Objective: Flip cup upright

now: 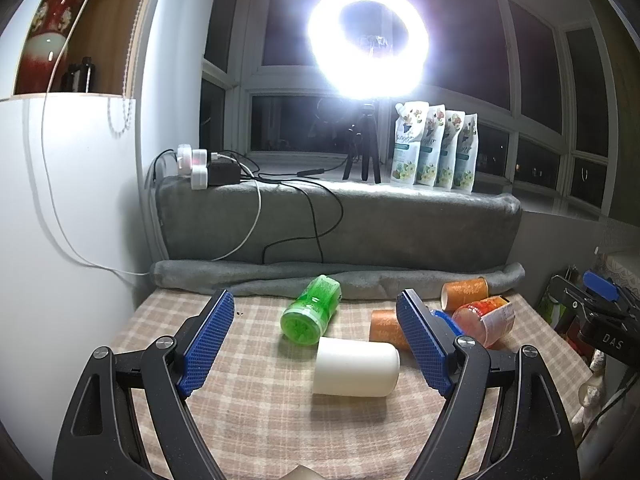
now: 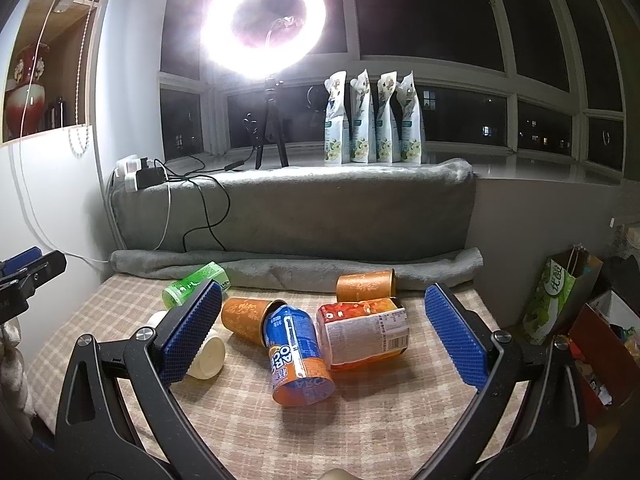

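Note:
Several cups lie on their sides on a checked cloth [image 1: 256, 420]. A white cup [image 1: 356, 367] lies between the fingers of my left gripper [image 1: 316, 308], which is open and empty above the cloth. A green cup [image 1: 312, 310] lies just behind it. My right gripper [image 2: 320, 304] is open and empty over a blue and orange cup [image 2: 298, 354], a red and orange labelled cup [image 2: 362, 334] and two orange cups, one near [image 2: 244, 316] and one far [image 2: 366, 285]. The white cup [image 2: 208, 354] is partly hidden behind my right gripper's left finger.
A grey rolled blanket [image 1: 360, 276] and a grey cushion [image 1: 340, 220] bound the far side. A ring light on a tripod [image 1: 366, 40], a power strip with cables [image 1: 208, 166] and several pouches [image 1: 436, 148] stand on the sill. Bags and boxes [image 2: 560, 300] sit to the right.

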### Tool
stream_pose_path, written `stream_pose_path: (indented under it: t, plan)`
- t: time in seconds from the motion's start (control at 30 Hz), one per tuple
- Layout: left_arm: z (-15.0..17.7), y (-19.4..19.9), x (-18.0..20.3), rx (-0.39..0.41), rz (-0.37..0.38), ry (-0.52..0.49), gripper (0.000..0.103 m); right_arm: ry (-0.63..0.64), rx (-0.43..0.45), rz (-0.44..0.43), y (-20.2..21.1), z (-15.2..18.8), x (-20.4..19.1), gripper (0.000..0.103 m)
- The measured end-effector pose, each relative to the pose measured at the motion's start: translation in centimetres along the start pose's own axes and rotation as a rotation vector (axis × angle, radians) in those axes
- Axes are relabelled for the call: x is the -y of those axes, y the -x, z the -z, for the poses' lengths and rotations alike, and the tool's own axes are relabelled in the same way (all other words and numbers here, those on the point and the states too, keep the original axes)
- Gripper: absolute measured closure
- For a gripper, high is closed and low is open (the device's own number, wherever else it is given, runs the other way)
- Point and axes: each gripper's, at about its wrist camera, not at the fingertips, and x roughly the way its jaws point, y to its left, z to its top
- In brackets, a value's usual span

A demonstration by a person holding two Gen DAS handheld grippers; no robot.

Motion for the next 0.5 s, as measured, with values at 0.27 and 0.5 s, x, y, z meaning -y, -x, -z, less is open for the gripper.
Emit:
stream_pose_path:
  t: [0.27,0.5]
  plan:
    - [0.6,-0.7,-0.8,-0.025,-0.008,0.001,0.020,-0.008,-0.051,-0.063,-2.5,-0.7,-1.0,0.000]
    - [1.5,-1.1,-2.3,-0.051,-0.043,0.008,0.020,-0.036,-0.124,-0.160,-5.9,-1.4,-2.5,0.000]
